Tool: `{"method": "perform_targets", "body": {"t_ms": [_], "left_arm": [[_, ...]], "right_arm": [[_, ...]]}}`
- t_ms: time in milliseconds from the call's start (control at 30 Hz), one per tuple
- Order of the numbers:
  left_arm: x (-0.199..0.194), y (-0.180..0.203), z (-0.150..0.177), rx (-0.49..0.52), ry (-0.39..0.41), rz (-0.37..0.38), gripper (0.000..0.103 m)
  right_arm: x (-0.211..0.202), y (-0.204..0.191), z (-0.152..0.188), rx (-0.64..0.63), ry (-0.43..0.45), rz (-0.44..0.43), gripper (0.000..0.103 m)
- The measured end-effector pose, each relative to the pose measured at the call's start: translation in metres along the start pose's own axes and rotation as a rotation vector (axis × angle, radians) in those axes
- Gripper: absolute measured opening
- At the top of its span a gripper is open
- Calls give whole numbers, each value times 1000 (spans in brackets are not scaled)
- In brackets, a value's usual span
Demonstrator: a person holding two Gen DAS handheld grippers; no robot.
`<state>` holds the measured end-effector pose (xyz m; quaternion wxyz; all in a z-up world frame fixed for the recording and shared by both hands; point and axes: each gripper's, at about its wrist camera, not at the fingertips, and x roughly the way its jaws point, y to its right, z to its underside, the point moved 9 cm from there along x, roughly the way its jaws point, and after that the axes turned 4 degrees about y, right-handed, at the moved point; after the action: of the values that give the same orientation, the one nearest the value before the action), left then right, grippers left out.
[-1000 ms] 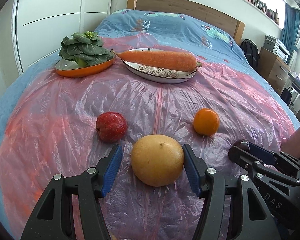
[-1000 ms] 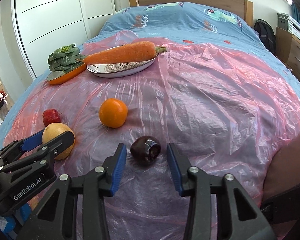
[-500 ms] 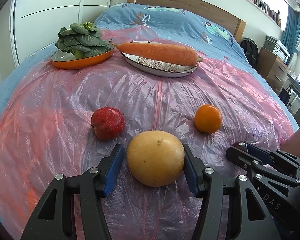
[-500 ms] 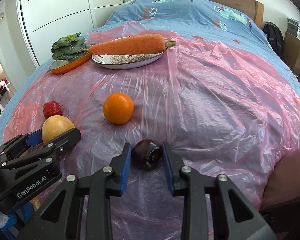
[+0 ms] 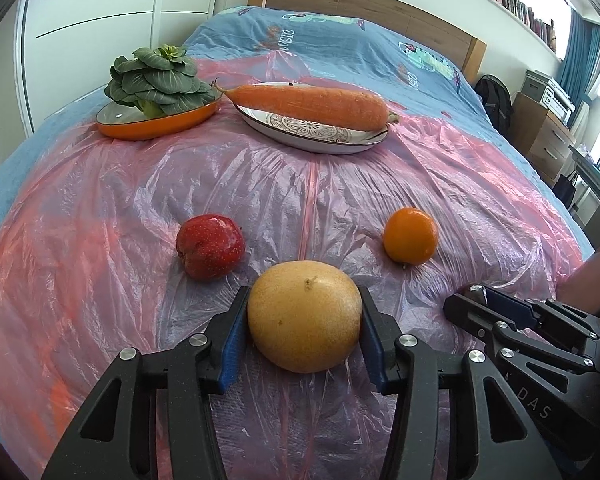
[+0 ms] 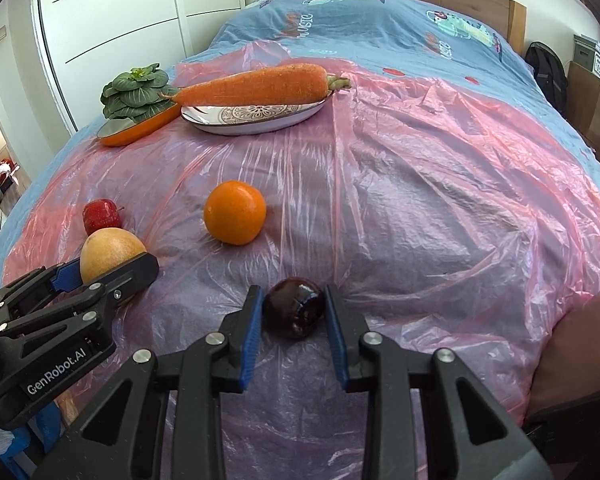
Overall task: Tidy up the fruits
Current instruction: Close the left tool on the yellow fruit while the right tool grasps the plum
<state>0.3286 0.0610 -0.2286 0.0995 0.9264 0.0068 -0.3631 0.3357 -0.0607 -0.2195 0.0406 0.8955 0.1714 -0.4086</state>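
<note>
Four fruits lie on a pink plastic sheet (image 5: 140, 208) that is spread over a bed (image 5: 340, 44) with a blue printed cover and a wooden headboard (image 5: 372, 4); white wardrobe doors (image 5: 112, 12) stand at the 10 o'clock side of the room, and a wooden drawer unit (image 5: 548, 136) stands at the 2 o'clock side. At the far part of the sheet, an orange dish (image 5: 156, 122) holds a green leafy vegetable (image 5: 156, 78), and just beside it a patterned oval plate (image 5: 312, 132) carries a big carrot (image 5: 308, 100). The left tongs (image 5: 304, 332) are closed on the yellow pear (image 5: 304, 316); both blue pads (image 5: 232, 344) touch its sides. From this pear, the red apple (image 5: 210, 246) lies near at 11 o'clock and the orange (image 5: 410, 235) lies at 1 o'clock. The right tongs (image 6: 294, 322) are closed on the dark plum (image 6: 294, 307), with one pad on each side of it, touching. In the right wrist view, the orange (image 6: 235, 212) is at 11 o'clock from the plum, and the pear (image 6: 112, 250) in the left tongs (image 6: 100, 276) is at 9 o'clock. I cannot tell if the two held fruits rest on the sheet or are lifted.
</note>
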Motion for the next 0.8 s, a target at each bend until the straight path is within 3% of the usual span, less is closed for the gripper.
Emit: {"method": "perform_targets", "body": {"t_ms": [800], "left_arm": [[-20,17,-3,33,25,22,44]], "right_arm": [[-33,-1,3,-30,23,42,40]]}}
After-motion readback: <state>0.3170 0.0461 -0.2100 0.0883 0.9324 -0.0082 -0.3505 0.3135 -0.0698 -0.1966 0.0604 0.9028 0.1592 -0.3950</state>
